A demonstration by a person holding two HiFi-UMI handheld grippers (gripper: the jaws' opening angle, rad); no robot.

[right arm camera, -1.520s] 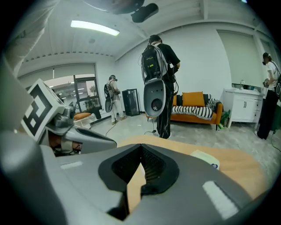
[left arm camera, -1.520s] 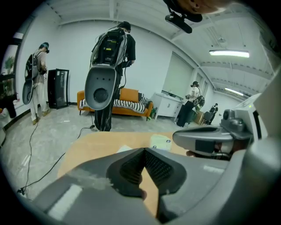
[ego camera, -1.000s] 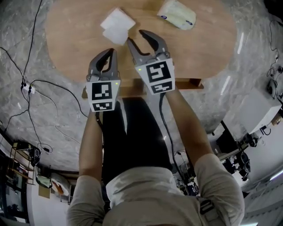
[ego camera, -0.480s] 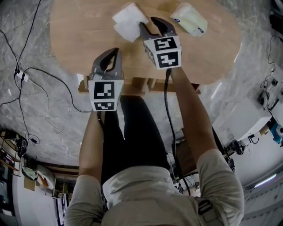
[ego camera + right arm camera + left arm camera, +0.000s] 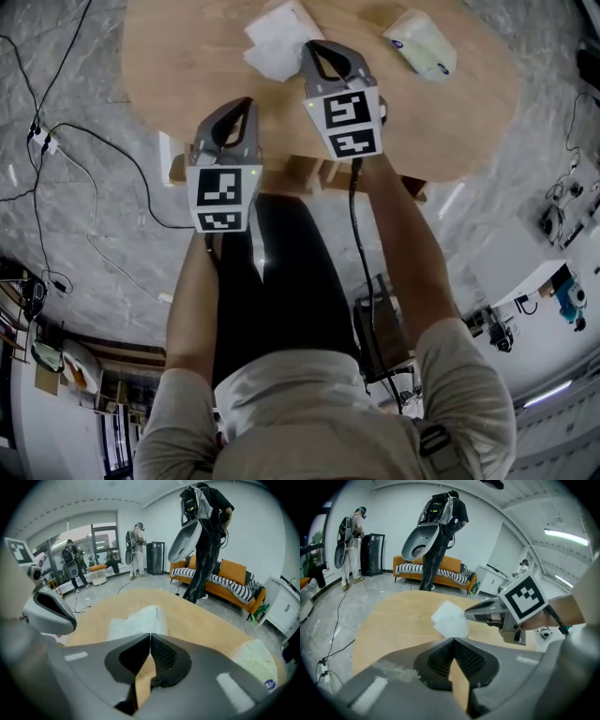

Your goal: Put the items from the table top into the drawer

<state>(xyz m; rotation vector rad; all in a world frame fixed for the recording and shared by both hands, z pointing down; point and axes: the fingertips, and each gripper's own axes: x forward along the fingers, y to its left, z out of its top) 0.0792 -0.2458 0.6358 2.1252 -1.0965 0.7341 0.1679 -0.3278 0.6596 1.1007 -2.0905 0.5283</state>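
Wood table (image 5: 187,66), 2 white napkins (image 5: 272,36), 1 pale pack (image 5: 422,45), L gripper (image 5: 246,103) fingers closed, R gripper (image 5: 310,47) closed by napkins

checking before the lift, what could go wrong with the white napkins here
The right tongs are shut at the near edge of the white square paper napkins on the light wooden table. They may have pinched only the top sheet, or nothing, so the pile could split or slide.

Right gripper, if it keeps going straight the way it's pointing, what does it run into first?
The white napkins on the table. They lie just beyond the closed fingers of the right gripper, which may be touching them, though depth is unclear.
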